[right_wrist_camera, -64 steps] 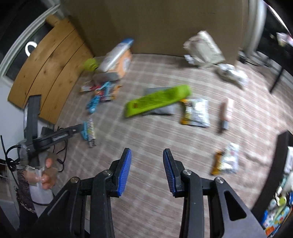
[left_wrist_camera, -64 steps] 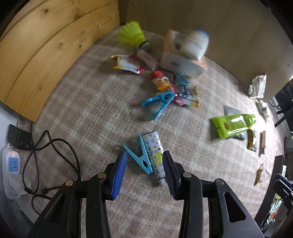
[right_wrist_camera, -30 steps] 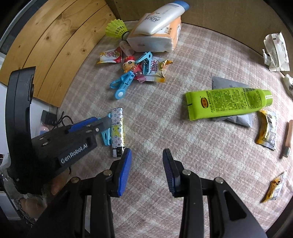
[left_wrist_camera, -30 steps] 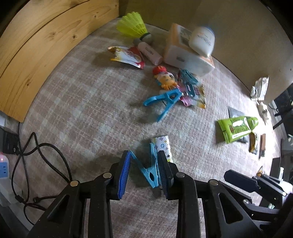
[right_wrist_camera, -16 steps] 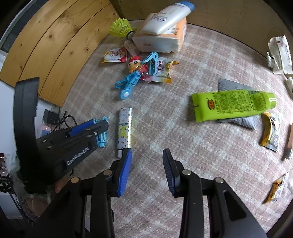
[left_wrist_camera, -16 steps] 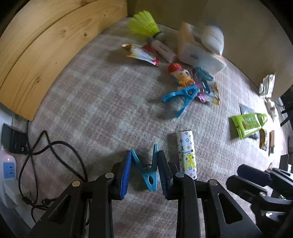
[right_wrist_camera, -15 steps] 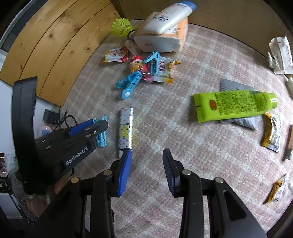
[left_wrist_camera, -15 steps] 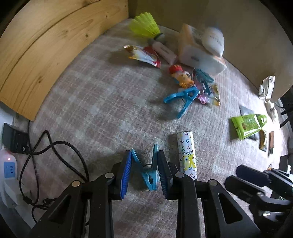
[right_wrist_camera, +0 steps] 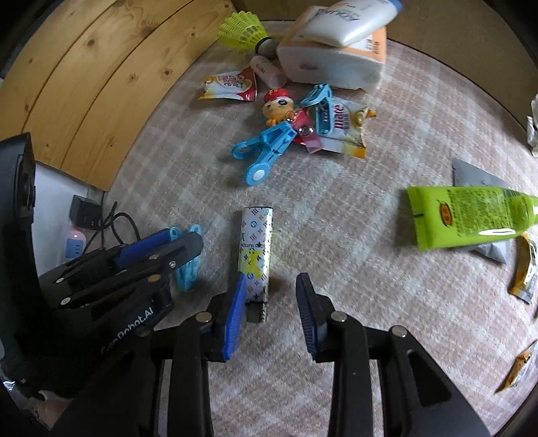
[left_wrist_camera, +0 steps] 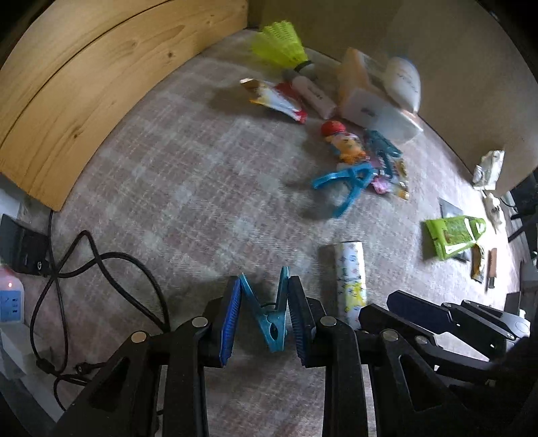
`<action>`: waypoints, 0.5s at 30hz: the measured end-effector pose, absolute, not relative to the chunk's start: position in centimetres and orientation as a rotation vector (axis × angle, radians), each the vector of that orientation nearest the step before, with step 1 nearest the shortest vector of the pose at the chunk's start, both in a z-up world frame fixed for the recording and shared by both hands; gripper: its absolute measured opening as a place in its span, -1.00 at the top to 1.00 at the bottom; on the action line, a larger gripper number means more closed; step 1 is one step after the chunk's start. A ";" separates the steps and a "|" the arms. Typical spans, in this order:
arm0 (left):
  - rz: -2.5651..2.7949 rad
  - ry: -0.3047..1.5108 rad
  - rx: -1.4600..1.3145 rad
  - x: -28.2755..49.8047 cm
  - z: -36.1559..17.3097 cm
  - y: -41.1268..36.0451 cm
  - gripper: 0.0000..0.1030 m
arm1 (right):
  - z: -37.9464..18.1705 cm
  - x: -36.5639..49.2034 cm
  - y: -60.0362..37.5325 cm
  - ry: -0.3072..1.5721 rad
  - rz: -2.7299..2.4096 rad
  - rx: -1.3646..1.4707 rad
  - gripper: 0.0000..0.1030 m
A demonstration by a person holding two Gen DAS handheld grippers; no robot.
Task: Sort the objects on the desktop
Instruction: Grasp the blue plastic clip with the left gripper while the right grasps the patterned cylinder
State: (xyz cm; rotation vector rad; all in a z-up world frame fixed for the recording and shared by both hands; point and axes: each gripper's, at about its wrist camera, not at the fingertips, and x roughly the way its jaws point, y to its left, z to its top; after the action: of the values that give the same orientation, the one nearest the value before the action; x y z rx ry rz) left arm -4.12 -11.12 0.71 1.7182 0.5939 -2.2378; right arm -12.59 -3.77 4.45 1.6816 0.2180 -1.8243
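The left gripper (left_wrist_camera: 264, 314) holds a teal clothes peg (left_wrist_camera: 270, 314) between its blue pads (left_wrist_camera: 229, 322). Both splayed handles of the peg press against the pads, so the fingers are narrowed onto it. The peg sits at the near left part of the checked cloth (left_wrist_camera: 188, 201), close to the black cable (left_wrist_camera: 111, 272) and the power strip (left_wrist_camera: 10, 295) at the left edge.

The right gripper (right_wrist_camera: 270, 312) has its fingers spread wide and holds nothing. Its left pad (right_wrist_camera: 234, 314) lies just beside the near end of the patterned lighter (right_wrist_camera: 255, 252); whether it touches the lighter cannot be told. The lighter lies flat on the cloth, just right of the held peg, with its dark cap at the near end.

Farther away, a larger blue clip (right_wrist_camera: 265, 151) lies beside a small doll (right_wrist_camera: 280, 104), a second teal peg (right_wrist_camera: 319, 104) and a snack sachet (right_wrist_camera: 343, 131). Behind these stand a tissue pack (right_wrist_camera: 336, 64) with a white lotion bottle (right_wrist_camera: 353, 16) lying on top. A yellow shuttlecock (right_wrist_camera: 243, 32), a small white tube (right_wrist_camera: 267, 72) and a red-and-white sachet (right_wrist_camera: 228, 85) lie at the far left, near the wooden panel (right_wrist_camera: 84, 84).

At the right, a green tube (right_wrist_camera: 470, 215) rests partly on a grey pouch (right_wrist_camera: 477, 181).
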 end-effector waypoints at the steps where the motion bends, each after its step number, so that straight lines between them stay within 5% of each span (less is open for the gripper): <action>1: -2.237 0.606 1.712 -4.0 0.7 -11.3 0.50 | 4.2 -12.5 -4.1 0.226 -1.826 1.683 0.39; 15: -2.207 0.815 1.702 -2.7 0.6 -13.2 0.50 | 3.7 -10.9 -6.8 0.376 -1.863 1.621 0.41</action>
State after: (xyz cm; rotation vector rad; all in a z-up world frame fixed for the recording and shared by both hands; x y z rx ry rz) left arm -2.70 -13.17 0.57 1.7023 0.8147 -2.2068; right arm -10.87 -6.79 3.74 1.6209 0.3759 -1.8633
